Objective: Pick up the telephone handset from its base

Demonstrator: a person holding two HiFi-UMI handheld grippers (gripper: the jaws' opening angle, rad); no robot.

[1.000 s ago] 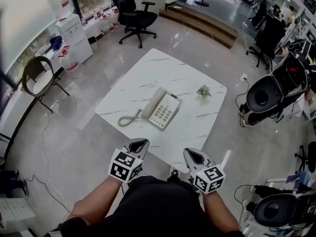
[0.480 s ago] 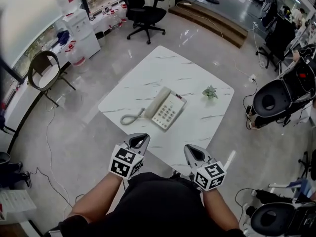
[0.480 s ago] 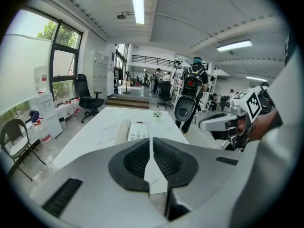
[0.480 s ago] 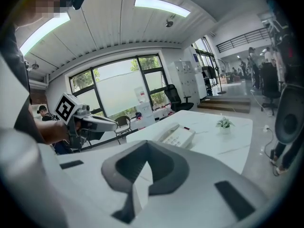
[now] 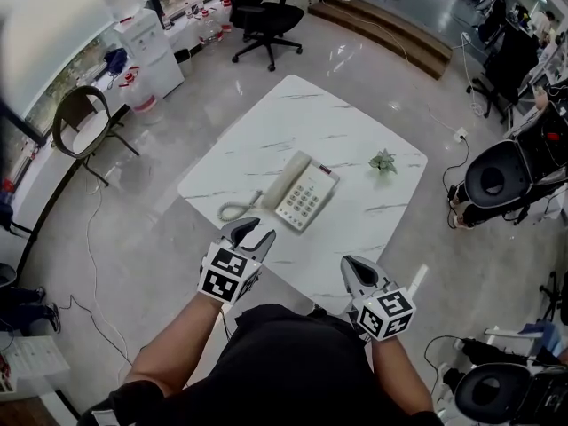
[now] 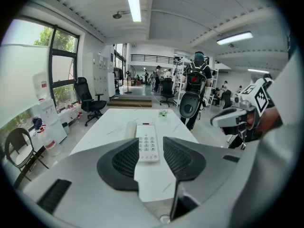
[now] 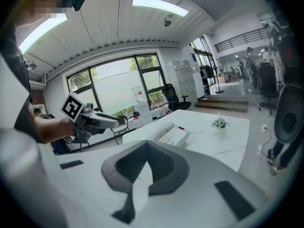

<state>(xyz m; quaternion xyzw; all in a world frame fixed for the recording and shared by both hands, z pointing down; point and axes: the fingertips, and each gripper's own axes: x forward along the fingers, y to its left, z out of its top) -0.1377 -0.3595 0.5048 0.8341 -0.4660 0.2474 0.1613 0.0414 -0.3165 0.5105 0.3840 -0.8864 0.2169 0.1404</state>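
1. Head view: my left gripper [image 5: 253, 231] hangs over the near edge of the white table [image 5: 355, 229]. Its jaws stand apart and have just been opening, with nothing between them. The telephone [image 5: 302, 193] sits at 1 o'clock from it. The handset [image 5: 282, 180] lies in its cradle along the 10 o'clock side of the base [image 5: 306, 198]. The coiled cord [image 5: 235, 209] trails off at 8 o'clock, and a small plant [image 5: 383, 160] stands at 2 o'clock from the telephone, well apart. My right gripper [image 5: 358, 271] is at the table's near edge, with the telephone at 11 o'clock.
2. Left gripper view: I see the 2 pads spread, gripping nothing. The keypad shows through the gap, farther along the table. The handset [image 6: 130, 129] rests on the base at 11 o'clock, untouched.
3. Right gripper view: the jaw tips meet, so this gripper is closed and empty. The telephone [image 7: 173, 136] lies ahead at 1 o'clock, and my left gripper [image 7: 102, 120] reaches in at 10 o'clock.
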